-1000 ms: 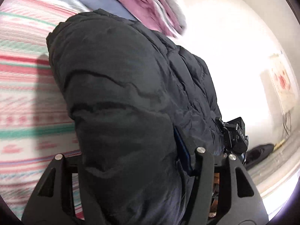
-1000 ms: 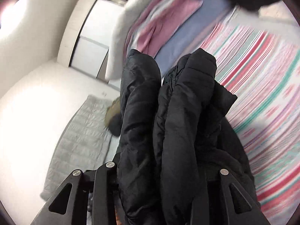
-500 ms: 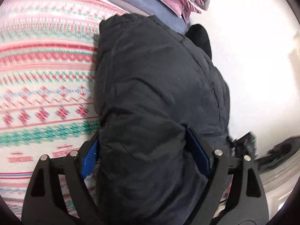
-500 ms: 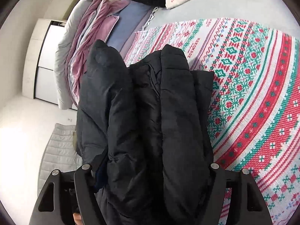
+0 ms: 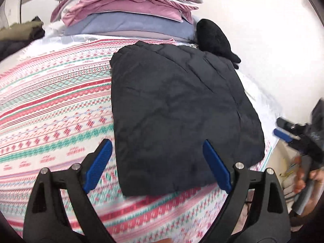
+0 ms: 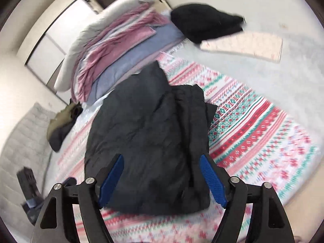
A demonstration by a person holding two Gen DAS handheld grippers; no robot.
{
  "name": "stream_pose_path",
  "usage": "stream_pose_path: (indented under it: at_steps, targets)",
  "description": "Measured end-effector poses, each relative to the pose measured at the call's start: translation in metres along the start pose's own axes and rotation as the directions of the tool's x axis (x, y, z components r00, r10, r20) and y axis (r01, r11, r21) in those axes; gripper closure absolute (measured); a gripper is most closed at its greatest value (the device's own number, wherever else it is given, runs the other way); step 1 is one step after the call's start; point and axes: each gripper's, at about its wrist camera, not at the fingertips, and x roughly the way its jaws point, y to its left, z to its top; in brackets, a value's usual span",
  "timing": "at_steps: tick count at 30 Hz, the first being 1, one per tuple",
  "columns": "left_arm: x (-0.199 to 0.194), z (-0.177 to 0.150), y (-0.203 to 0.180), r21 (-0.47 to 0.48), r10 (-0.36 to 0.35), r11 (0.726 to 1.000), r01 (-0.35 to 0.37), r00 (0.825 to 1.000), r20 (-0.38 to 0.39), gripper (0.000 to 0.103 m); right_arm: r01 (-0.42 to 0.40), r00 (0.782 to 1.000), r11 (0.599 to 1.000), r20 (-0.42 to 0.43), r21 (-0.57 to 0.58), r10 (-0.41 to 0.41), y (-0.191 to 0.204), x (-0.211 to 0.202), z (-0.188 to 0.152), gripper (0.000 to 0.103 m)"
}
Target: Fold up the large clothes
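- Black jacket (image 5: 178,111) lies folded flat on the patterned blanket (image 5: 56,105) on the bed, near the stack of bedding (image 5: 129,16) – prob set there as a finished fold.
- Left gripper (image 5: 160,164) spread wide, empty, hovering just above jacket's near edge.
- Right gripper (image 6: 162,180) likewise spread, holding nothing, low over jacket.

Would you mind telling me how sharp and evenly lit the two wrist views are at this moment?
Left wrist view: the folded black puffer jacket is fairly sharp, the patterned blanket smears near the bottom edge, and the wall at right is blown out white. Right wrist view: motion blur softens the whole frame, strongest on the blanket at right; fisheye curvature bends both.
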Motion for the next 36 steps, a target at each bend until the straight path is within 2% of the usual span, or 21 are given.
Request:
stream_pose_path:
  at_steps: [4, 8, 16, 23, 36]
  targets:
    - [-0.012, -0.017, -0.023, 0.039, 0.064, 0.997, -0.064, 0.998, -0.007, 0.012, 0.064, 0.997, 0.992, 0.045, -0.105, -0.059, 0.03, -0.031, -0.023, 0.02]
    - [-0.021, -0.042, -0.045, 0.058, 0.145, 0.988, -0.143, 0.989, -0.041, 0.012, 0.148, 0.987, 0.97, 0.083, -0.191, -0.134, 0.049, -0.055, -0.056, 0.018]
    - [-0.025, -0.082, -0.061, 0.018, 0.211, 0.977, -0.211, 0.977, -0.024, 0.012, 0.297, 0.955, 0.914, 0.082, -0.278, -0.286, 0.057, -0.05, -0.105, 0.017]
    - [-0.011, -0.102, -0.06, 0.023, 0.253, 0.967, -0.252, 0.967, -0.033, 0.012, 0.357, 0.933, 0.882, 0.071, -0.308, -0.353, 0.056, -0.038, -0.13, 0.017]
    - [-0.013, -0.103, -0.055, 0.008, 0.27, 0.963, -0.27, 0.963, -0.02, 0.012, 0.392, 0.918, 0.864, 0.078, -0.316, -0.388, 0.067, -0.025, -0.136, 0.017]
